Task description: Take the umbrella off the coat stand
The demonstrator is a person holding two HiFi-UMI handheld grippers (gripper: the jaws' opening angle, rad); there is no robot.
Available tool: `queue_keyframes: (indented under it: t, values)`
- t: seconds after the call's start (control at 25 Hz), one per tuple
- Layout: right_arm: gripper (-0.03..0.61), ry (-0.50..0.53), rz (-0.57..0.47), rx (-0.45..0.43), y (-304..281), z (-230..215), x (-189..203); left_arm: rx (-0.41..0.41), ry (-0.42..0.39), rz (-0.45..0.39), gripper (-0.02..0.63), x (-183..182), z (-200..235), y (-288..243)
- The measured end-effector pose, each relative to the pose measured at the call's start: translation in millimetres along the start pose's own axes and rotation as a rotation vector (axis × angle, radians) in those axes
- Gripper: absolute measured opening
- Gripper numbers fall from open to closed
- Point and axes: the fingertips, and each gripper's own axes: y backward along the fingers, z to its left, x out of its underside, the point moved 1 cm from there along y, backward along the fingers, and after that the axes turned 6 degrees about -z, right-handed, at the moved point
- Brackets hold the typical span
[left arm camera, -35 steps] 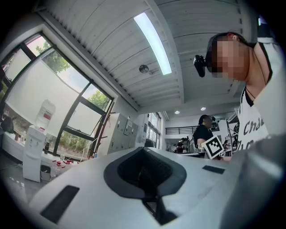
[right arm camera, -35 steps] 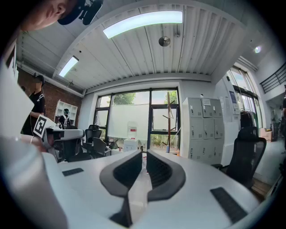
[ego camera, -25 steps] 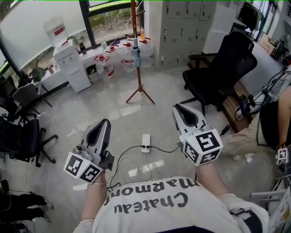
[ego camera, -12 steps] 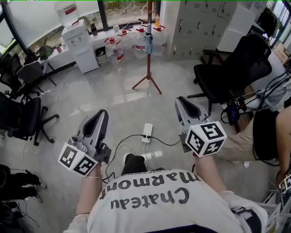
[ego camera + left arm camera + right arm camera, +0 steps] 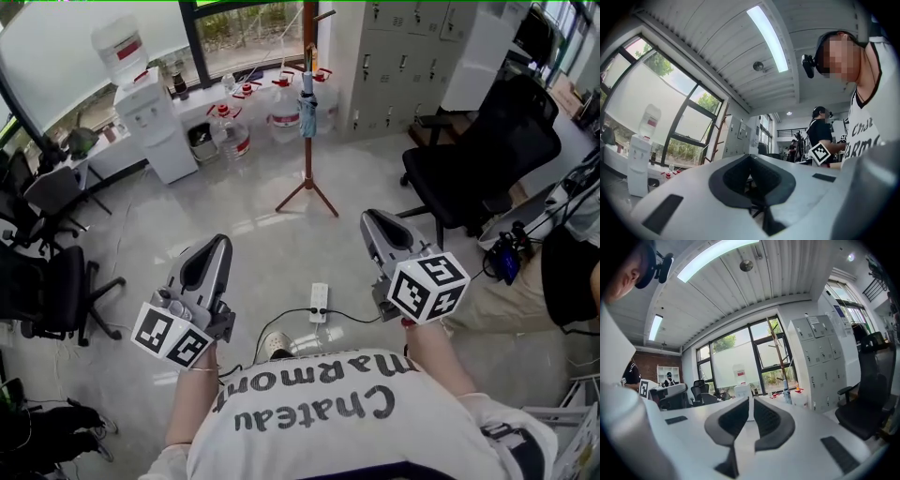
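The umbrella (image 5: 307, 108), folded and grey-blue, hangs against the pole of the wooden coat stand (image 5: 307, 164) at the far side of the room, near the window and a row of water bottles (image 5: 253, 117). The stand's top is cut off by the edge of the head view, and what the umbrella hangs from is too small to make out. Both claws are well apart from it, held out over the floor (image 5: 244, 216). The left claw (image 5: 217, 246) has its jaws together with nothing in them (in its own view the pads meet at the tips, and the claw's body covers the lower part of the stand). The right claw (image 5: 372, 221) is closed too and empty, with only a thin slit between its pads; past them its view shows the umbrella as a small pale shape on the pole. A power strip (image 5: 319, 302) lies on the floor between the claws, and a black office chair (image 5: 487, 150) stands to the right, partly cut off
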Motion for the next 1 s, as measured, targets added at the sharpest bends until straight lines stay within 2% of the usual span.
queue_keyframes:
  t: [0.32,0.48,0.68,0.84,1.0]
  values:
    - [0.048,0.01,-0.089,0.087,-99,21,-28,0.071,0.026,-0.054,0.023,-45,116,-32]
    - [0.048,0.001,-0.112,0.119,-131,33,-29,0.099,0.034,-0.056,0.024,-50,155,-34]
    - [0.048,0.013,-0.105,0.125,-162,50,-24,0.123,0.066,-0.038,0.023,-44,189,-34]
    - [0.048,0.05,-0.078,0.137,-172,54,-16,0.136,0.088,-0.008,0.025,-31,200,-32]
    - [0.049,0.031,-0.022,0.154,-181,53,0,0.163,0.112,0.078,0.025,-11,207,-29]
